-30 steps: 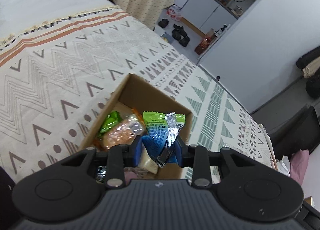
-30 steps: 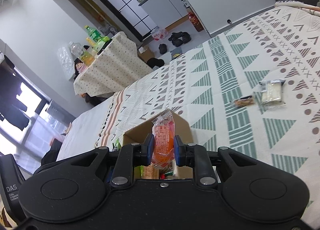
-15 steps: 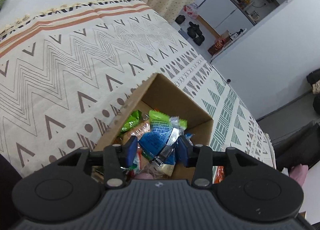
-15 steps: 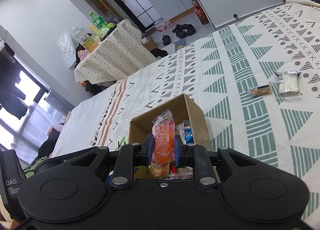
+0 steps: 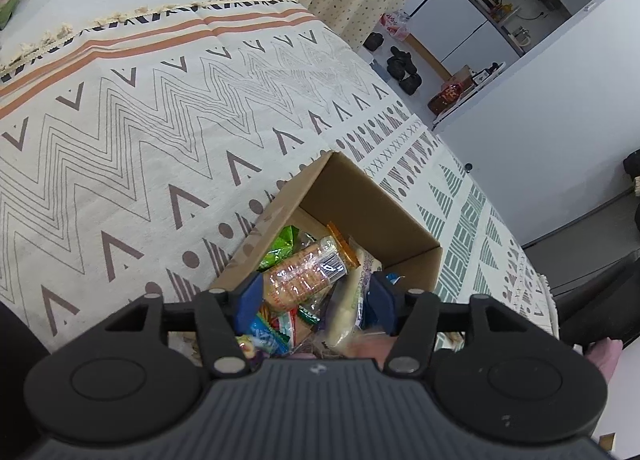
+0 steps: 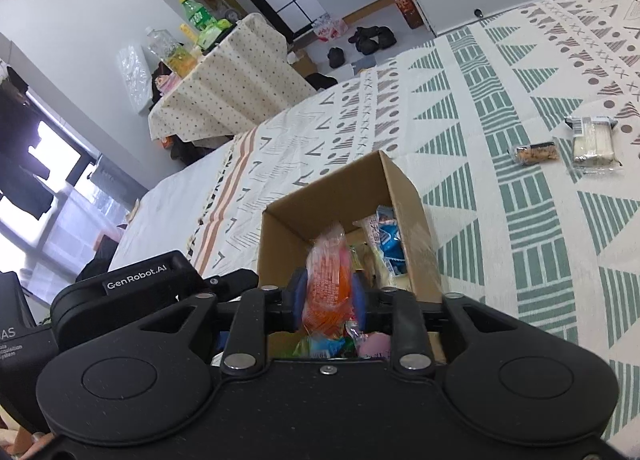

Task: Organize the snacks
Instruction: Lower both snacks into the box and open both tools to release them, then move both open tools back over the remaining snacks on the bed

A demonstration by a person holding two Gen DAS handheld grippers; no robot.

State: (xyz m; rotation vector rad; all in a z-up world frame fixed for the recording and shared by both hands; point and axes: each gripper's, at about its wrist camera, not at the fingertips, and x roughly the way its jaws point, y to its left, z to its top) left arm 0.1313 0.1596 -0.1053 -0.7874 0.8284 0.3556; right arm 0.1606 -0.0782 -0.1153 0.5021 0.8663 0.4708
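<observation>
Moved: left gripper (image 5: 314, 298) jaws just opened, blue-green packet dropped into brown cardboard box (image 5: 372, 199) | Right gripper (image 6: 329, 296) loosening on orange wrapped snack (image 6: 330, 280) | Next: release, fetch far-right packets.

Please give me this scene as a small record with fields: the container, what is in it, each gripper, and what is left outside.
container: open cardboard box on the patterned cloth
contents: many wrapped snacks, among them a cracker pack
left gripper: above the box, fingers apart, jaws just opened, nothing held
right gripper: above the box, orange snack pack between its fingers, jaws just starting to open
outside box: a small brown bar and a white wrapped cake, side by side on the cloth
</observation>
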